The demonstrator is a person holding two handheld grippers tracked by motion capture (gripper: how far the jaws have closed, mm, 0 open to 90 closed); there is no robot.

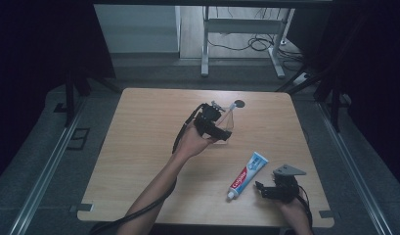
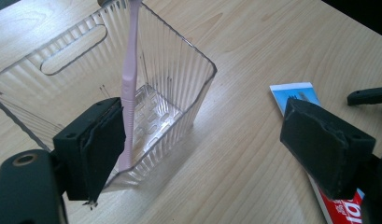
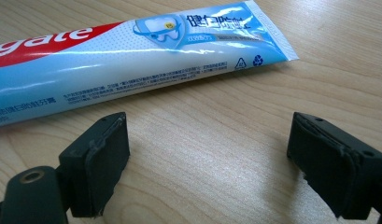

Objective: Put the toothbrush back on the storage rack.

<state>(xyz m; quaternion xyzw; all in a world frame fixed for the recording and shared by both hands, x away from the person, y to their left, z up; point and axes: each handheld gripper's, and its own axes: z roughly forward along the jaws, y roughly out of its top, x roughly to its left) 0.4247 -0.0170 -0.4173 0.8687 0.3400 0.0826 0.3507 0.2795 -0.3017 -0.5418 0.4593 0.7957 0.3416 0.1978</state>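
High view: a wooden table [image 1: 139, 147] with dark curtains to the left and right; beyond its far edge, grey floor, a metal frame [image 1: 241, 39] and loose cables [image 1: 258, 44]; a dark round mark [image 1: 239, 104] lies near the far edge. The left gripper [image 1: 222, 131] sits at mid-table against a clear cup [image 1: 228, 123], a pink toothbrush [image 1: 231, 110] rising from it; the toothpaste [image 1: 247, 175] lies near the right front, cap toward the near edge; the right gripper [image 1: 266, 190] rests just right of the tube, its grey plate [image 1: 288, 170] on top; from here I cannot tell how either pair of jaws stands.

Left gripper view: jaws wide apart; the left pad [image 2: 102, 144] lies beside the toothbrush [image 2: 129, 84], which stands upright inside the ribbed, clear cup [image 2: 179, 70]; the cup has a slot in one wall and a patterned floor; the right jaw stands over the toothpaste [image 2: 296, 95]; a black part [image 2: 368, 95] of the other gripper shows far right.

Right gripper view: jaws spread, nothing between them but bare table [image 3: 212, 154]; the toothpaste [image 3: 132, 60] lies flat just beyond them, blue, white and red, flat crimped end to the right.
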